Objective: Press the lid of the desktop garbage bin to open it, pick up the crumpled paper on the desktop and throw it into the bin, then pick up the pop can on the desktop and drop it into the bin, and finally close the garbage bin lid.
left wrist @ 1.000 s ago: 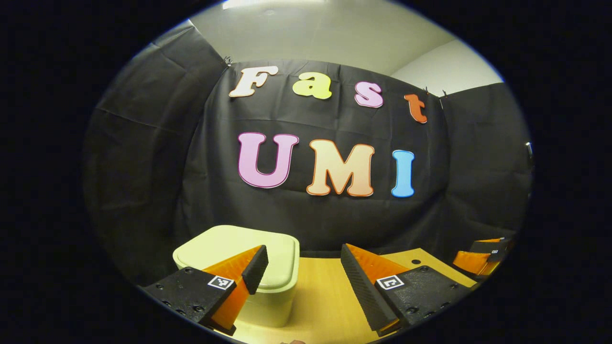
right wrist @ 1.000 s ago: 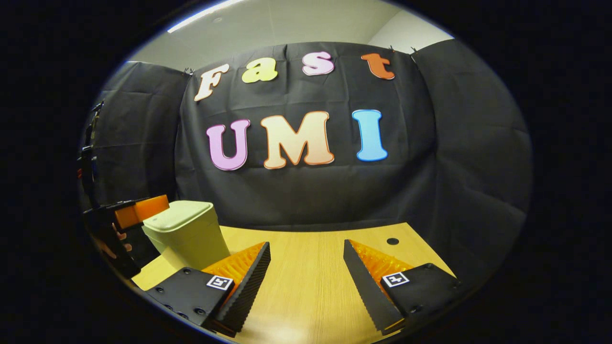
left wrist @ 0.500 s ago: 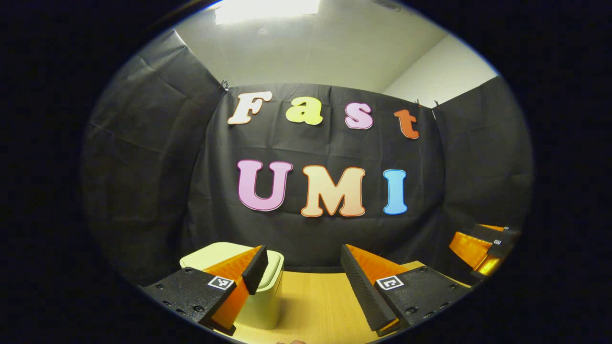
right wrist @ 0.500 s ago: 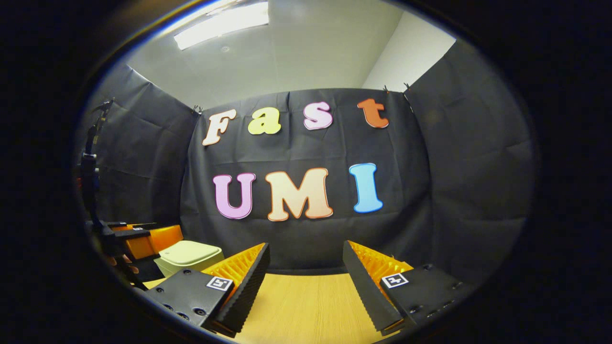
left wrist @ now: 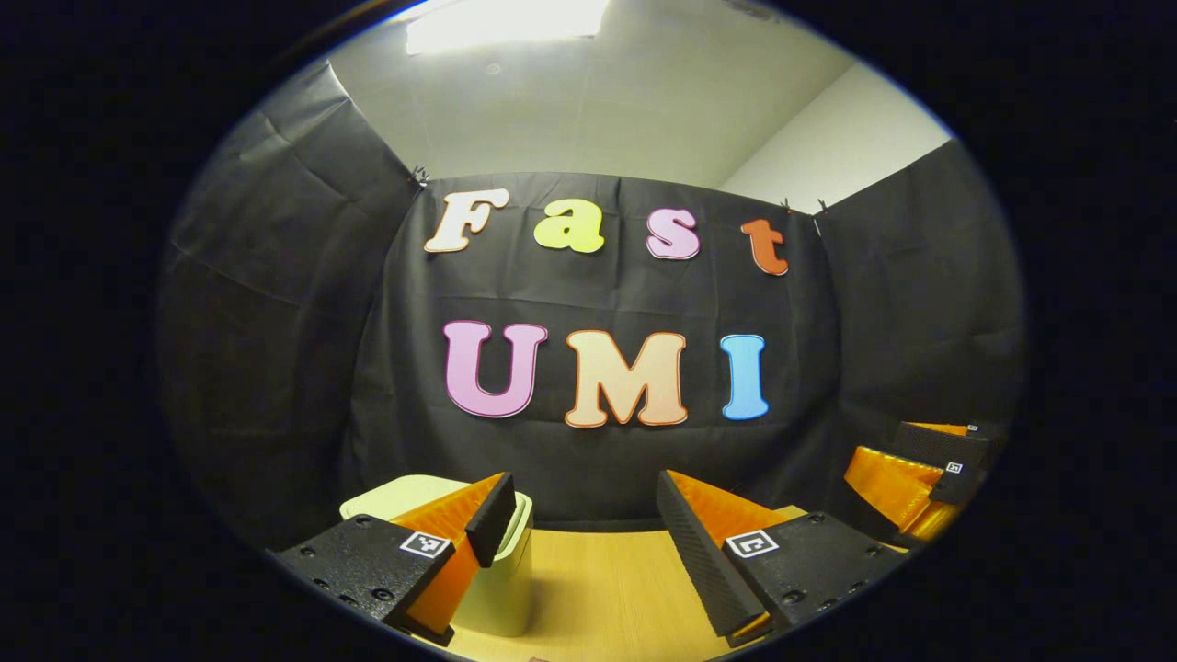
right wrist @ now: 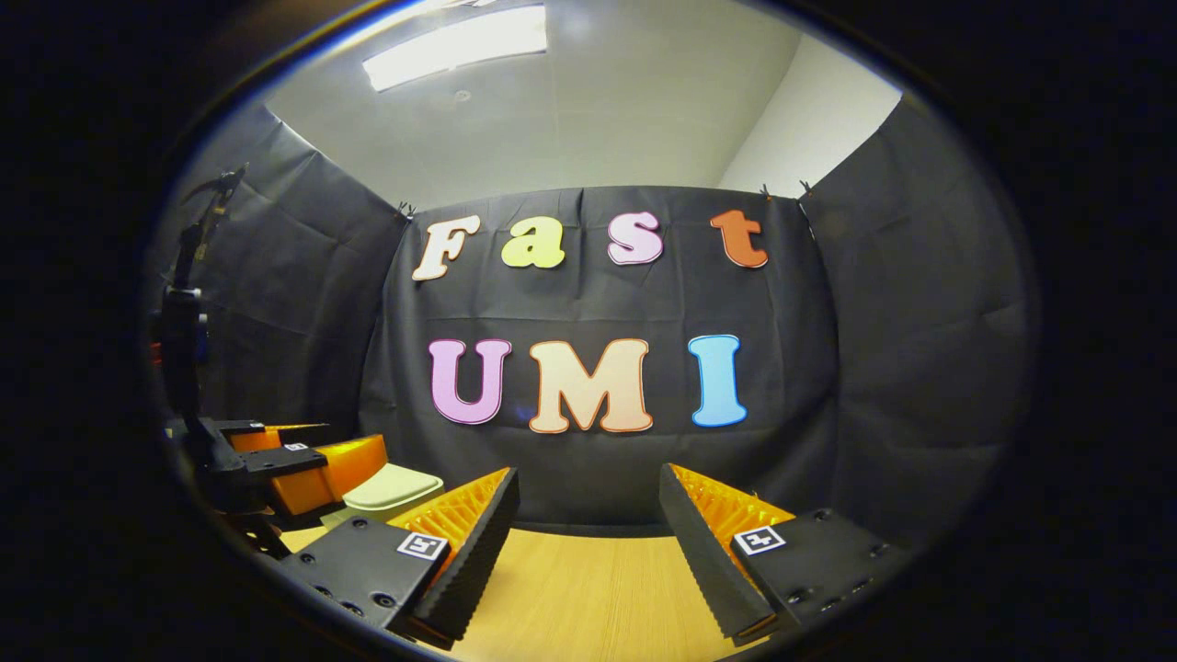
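Looking along the left gripper view:
Left gripper: it is hanging above the wooden desktop with its fingers spread wide and nothing between them.
Garbage bin: the pale green bin is standing on the desktop at lower left, partly hidden behind the left finger, its lid lying flat and closed.
Right gripper: it is showing at the far right edge, well apart from the bin.

Turning to the right gripper view:
Right gripper: it is hovering over the desktop, jaws held wide apart and gripping nothing.
Garbage bin: it is sitting at lower left by the black cloth wall, with its closed lid facing up.
Left gripper: it is sitting just beside the bin at the left edge; whether it is touching the bin cannot be told.
Ceiling light: it is glowing at the top.
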The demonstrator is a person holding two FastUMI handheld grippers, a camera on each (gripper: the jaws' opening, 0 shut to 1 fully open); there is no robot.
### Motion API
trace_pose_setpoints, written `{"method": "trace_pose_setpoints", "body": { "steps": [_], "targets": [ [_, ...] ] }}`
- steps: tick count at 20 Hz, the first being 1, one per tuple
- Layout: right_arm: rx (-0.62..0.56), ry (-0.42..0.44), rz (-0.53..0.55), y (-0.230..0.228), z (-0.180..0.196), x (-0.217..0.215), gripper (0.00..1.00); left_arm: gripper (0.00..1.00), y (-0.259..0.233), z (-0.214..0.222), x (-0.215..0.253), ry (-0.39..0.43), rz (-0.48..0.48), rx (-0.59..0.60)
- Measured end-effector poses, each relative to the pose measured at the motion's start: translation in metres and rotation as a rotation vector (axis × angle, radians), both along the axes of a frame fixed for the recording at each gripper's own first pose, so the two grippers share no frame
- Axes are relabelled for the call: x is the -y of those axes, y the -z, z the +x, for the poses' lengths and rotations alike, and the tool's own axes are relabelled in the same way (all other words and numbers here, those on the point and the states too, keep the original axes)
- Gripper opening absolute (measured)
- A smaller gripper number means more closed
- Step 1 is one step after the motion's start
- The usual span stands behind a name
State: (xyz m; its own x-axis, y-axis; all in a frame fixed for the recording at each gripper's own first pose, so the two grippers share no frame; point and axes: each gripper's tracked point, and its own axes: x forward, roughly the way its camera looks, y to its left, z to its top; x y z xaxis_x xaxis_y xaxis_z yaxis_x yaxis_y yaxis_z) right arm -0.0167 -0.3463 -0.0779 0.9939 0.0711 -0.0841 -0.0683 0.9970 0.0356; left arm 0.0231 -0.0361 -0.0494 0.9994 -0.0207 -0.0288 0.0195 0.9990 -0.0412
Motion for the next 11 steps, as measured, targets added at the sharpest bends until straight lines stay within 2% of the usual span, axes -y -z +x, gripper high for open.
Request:
{"method": "trace_pose_setpoints", "body": {
  "steps": [4,11],
  "targets": [
    [0.0,0.036,-0.009,-0.002,0.001,0.01,0.96,0.92,-0.015,0.002,0.004,0.031,-0.005,0.056],
    [0.02,0.074,0.007,-0.011,-0.007,0.023,0.96,0.93,-0.011,0.0,-0.001,0.021,-0.027,0.041]
  ]
}}
